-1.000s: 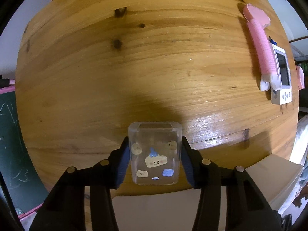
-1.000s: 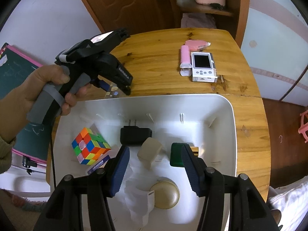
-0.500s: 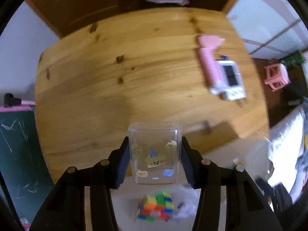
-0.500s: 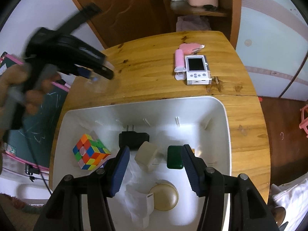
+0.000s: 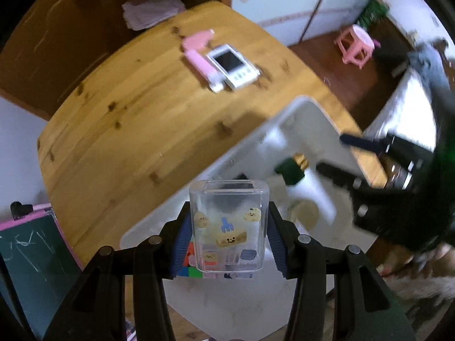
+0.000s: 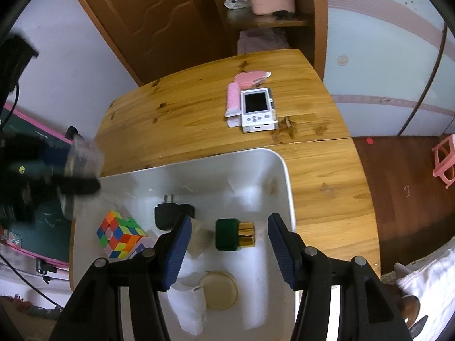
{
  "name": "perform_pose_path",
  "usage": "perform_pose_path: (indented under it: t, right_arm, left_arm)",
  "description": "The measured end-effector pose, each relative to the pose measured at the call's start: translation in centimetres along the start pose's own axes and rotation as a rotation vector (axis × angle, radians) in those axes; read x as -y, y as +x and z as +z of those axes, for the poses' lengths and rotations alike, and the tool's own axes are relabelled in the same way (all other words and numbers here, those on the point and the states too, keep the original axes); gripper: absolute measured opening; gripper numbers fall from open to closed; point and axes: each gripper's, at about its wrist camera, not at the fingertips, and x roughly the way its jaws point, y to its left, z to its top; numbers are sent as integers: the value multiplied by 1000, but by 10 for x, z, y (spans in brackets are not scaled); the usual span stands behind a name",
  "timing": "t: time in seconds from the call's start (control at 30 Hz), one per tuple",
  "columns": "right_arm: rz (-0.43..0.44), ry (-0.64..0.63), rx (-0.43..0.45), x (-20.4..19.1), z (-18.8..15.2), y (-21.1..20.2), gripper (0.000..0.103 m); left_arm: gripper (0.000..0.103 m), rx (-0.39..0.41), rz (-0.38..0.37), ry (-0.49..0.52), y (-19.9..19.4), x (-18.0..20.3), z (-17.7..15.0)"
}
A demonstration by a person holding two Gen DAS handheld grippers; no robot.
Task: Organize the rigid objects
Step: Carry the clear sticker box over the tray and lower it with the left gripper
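My left gripper (image 5: 227, 227) is shut on a clear plastic box (image 5: 229, 218) with cartoon stickers, held high over the left part of the white bin (image 5: 298, 102). A colour cube (image 5: 193, 270) shows just below the box. In the right wrist view the left gripper (image 6: 79, 167) is a dark blur at the bin's left rim. My right gripper (image 6: 229, 227) hangs open over the white bin (image 6: 287, 187), above a green and gold box (image 6: 231, 234). The bin also holds the colour cube (image 6: 119, 234), a black plug (image 6: 167, 213) and a round beige lid (image 6: 217, 291).
On the wooden table (image 6: 184, 125) beyond the bin lie a white handheld device (image 6: 257, 108) and a pink tube (image 6: 233, 99). White paper (image 6: 187, 298) lines the bin floor. A chalkboard (image 5: 31, 255) stands at the left, a pink stool (image 5: 355, 42) on the floor.
My left gripper rose and swung with the clear box from over the bare table to above the bin, rolling as it went. The right gripper drifted slightly, still open.
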Motion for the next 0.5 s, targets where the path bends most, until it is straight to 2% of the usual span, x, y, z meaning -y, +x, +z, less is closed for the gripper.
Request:
perform_pose_path:
  t: [0.13, 0.27, 0.5]
  right_arm:
    - [-29, -15, -3, 2, 0, 0, 57]
    - [-49, -23, -12, 3, -2, 4, 57]
    - [-85, -57, -12, 1, -4, 7, 57]
  left_arm:
    - [53, -28, 5, 40, 17, 10, -12]
    - [53, -60, 46, 96, 38, 21, -23]
    - [53, -118, 25, 104, 64, 27, -29]
